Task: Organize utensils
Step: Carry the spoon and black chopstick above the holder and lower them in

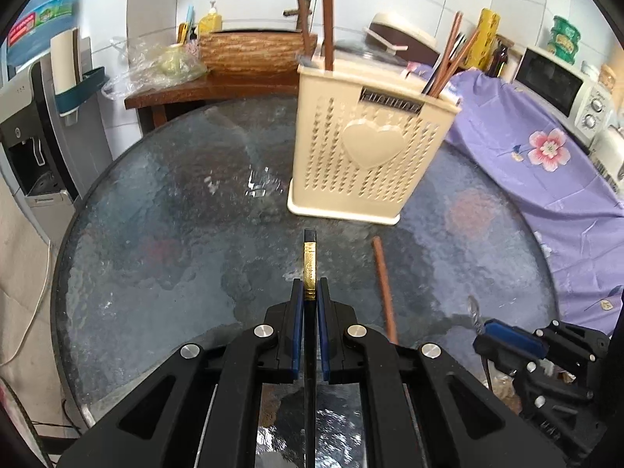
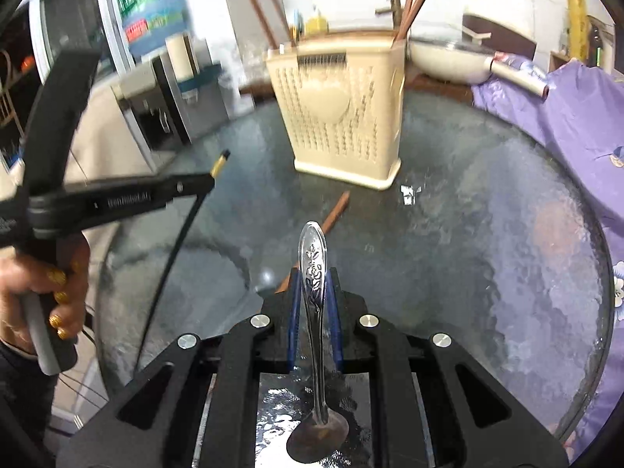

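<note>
Nearest the lens, the left gripper is clamping a black chopstick with a gold band, its blue pads pressed to either side and the tip sticking out ahead toward the cream utensil holder. The stick is running back between the fingers and under the camera, probably so its tip can be steered into a slot from above.

The right gripper is pinching a steel spoon by its embossed handle, with the bowl hanging back near the camera and the handle end leading. That looks like a grip chosen for dropping it in handle first, though it could be turned.

One brown chopstick is lying loose on the glass table, between the two grippers and just short of the holder's base. It seems to be waiting its turn.

The holder is standing upright near the table's far side, with several brown chopsticks already leaning out of its right compartment and two more rising at its back left. Both tools are facing it, so I judge that insertion is the step in hand. A purple floral cloth is covering the counter to the right
</note>
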`<state>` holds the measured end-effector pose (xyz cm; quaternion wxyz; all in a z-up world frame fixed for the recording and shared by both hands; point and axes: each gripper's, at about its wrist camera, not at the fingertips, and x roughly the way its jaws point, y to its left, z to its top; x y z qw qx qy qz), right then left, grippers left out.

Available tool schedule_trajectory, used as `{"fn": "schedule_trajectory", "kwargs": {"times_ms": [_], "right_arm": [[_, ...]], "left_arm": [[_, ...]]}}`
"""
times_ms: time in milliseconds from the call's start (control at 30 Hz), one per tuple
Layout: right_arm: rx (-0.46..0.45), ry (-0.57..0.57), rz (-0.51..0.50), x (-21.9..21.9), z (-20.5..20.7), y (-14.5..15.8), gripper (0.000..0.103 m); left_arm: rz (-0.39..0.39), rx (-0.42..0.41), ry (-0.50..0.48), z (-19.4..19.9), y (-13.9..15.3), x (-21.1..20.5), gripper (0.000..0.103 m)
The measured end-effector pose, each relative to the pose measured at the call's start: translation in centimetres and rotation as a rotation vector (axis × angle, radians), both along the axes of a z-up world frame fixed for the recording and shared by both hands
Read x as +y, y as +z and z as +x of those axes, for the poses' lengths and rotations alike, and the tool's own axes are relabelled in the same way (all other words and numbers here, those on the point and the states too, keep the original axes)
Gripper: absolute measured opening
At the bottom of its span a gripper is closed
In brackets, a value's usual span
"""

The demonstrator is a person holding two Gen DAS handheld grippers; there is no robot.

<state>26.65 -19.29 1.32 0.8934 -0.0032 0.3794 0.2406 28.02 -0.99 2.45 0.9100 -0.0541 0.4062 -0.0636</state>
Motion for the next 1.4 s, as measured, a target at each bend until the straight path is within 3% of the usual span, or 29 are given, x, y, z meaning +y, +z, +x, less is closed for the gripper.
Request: {"fn": "schedule_trajectory", "kwargs": {"times_ms": [167, 767, 1067, 1400], "right_arm": [[-0.091, -0.006, 0.04, -0.9, -1.3, 2.1, 0.014], [-0.154, -0.025, 0.15, -2.1, -1.3, 6.2, 0.014], [-0.177, -0.019, 0.191, -1.8, 0.4, 9.1, 0.014], [-0.243, -0.052, 0.209, -0.4, 4.8, 14.1, 0.014]], "left_arm": [[-0.007, -0.063, -0.019, -1.5, 2.4, -0.5, 0.007], [-0.025, -0.18, -0.038, -3.4, 7.1, -1.6, 0.007], [-0.025, -0.234, -0.044, -3.5, 9.9, -1.4, 0.007], [0.007, -0.328, -0.046, -1.9, 15.6, -2.2, 0.007]]}}
